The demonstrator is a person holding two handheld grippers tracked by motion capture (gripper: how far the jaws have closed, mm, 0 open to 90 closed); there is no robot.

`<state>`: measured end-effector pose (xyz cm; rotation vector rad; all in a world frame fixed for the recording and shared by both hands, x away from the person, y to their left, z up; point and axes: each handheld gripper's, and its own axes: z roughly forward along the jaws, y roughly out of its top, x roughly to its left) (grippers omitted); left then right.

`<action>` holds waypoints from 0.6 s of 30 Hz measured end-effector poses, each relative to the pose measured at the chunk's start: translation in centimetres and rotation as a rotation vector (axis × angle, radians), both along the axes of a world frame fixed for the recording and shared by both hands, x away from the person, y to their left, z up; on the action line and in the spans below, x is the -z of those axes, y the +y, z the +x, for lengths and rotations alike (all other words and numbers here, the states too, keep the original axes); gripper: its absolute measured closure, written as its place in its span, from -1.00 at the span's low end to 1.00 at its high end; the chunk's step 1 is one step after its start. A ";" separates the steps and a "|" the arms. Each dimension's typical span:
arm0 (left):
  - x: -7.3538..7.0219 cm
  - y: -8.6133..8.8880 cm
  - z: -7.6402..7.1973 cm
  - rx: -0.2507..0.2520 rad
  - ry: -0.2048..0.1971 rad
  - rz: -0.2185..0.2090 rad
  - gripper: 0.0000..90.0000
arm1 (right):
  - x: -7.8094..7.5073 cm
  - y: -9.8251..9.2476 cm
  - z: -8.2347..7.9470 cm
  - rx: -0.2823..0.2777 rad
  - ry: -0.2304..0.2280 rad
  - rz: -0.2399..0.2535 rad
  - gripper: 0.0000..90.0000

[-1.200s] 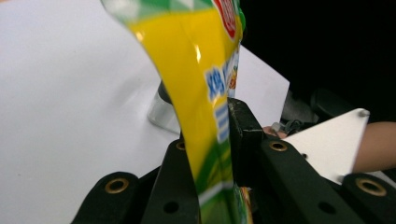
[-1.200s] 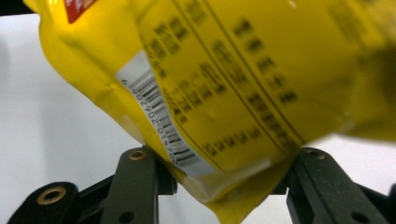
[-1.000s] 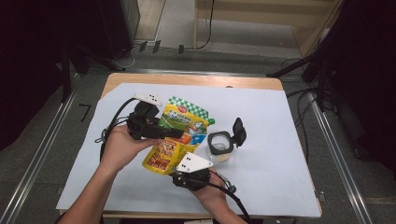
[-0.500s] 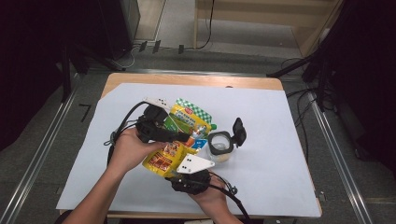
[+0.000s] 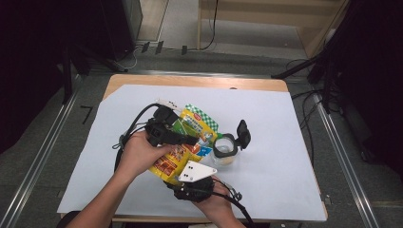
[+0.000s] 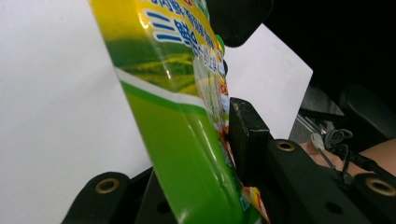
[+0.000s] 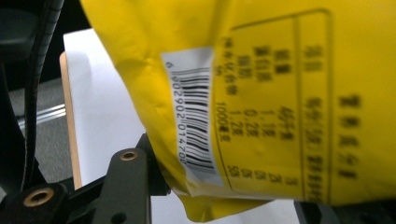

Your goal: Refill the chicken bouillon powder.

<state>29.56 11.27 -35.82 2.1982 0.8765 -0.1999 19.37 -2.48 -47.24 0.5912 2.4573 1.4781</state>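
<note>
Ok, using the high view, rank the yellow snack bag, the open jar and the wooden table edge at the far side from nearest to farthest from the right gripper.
1. Yellow snack bag: right at the right gripper, just ahead of it.
2. Open jar: farther forward, toward the right.
3. Wooden table edge: at the far side, beyond the white sheet.

A white sheet [image 5: 285, 142] lies under the left gripper [image 5: 192, 141] and right gripper [image 5: 179, 166]. The wooden table [image 5: 190, 80] edge shows beyond them. Floor cables [image 5: 212, 28] lie farther off.
</note>
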 end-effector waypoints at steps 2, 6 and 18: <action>0.1 -0.2 0.1 0.001 0.007 0.012 0.76 | 0.1 0.0 0.0 0.002 0.008 0.001 0.21; 0.3 -0.6 0.4 -0.004 0.028 0.024 0.76 | 0.2 0.0 0.0 0.000 0.026 0.004 0.20; 0.6 -1.6 0.8 -0.006 0.051 0.043 0.76 | 0.6 0.0 0.1 -0.005 0.038 -0.008 0.15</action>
